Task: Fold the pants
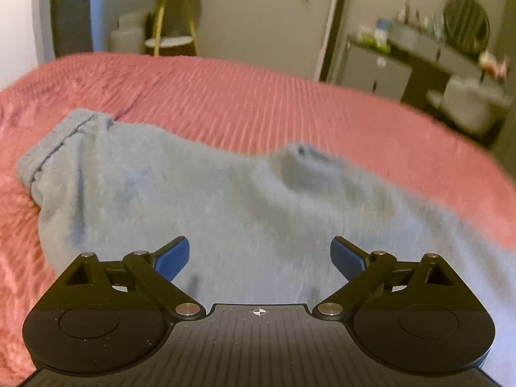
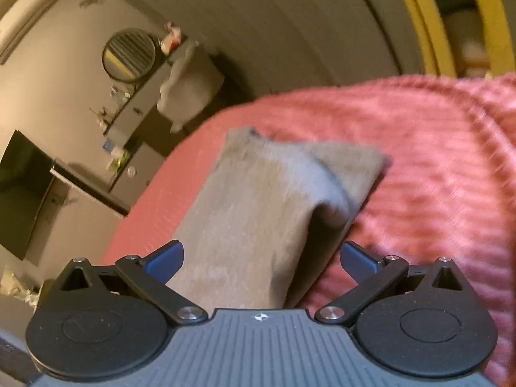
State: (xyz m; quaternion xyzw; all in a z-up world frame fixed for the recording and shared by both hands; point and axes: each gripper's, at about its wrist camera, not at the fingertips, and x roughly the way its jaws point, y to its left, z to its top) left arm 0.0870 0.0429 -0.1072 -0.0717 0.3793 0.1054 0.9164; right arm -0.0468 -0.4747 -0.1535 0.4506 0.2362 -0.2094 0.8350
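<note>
The left gripper hung low over the pants, pointing forward across the bed, its blue pads spread wide with nothing between them. Fully released, that one. The right gripper sat tilted, the room slanting behind it, and its jaws stood just as wide apart, empty too, with the cloth running up between the fingers but not pinched.

The pants lay on the bedspread, a soft, pale grey-blue, fleecy-looking fabric. From the left wrist they spread broad and rumpled, a stitched hem band at the far left end and a small raised pucker near the middle. From the right wrist they looked like a long folded strip, one layer lapped over another, a dark shadowed fold along the right edge.

The bedspread was pink-red, ribbed in fine parallel ridges, plush in texture. Beyond it stood a round mirror and a yellow-legged side table, both blurred.
</note>
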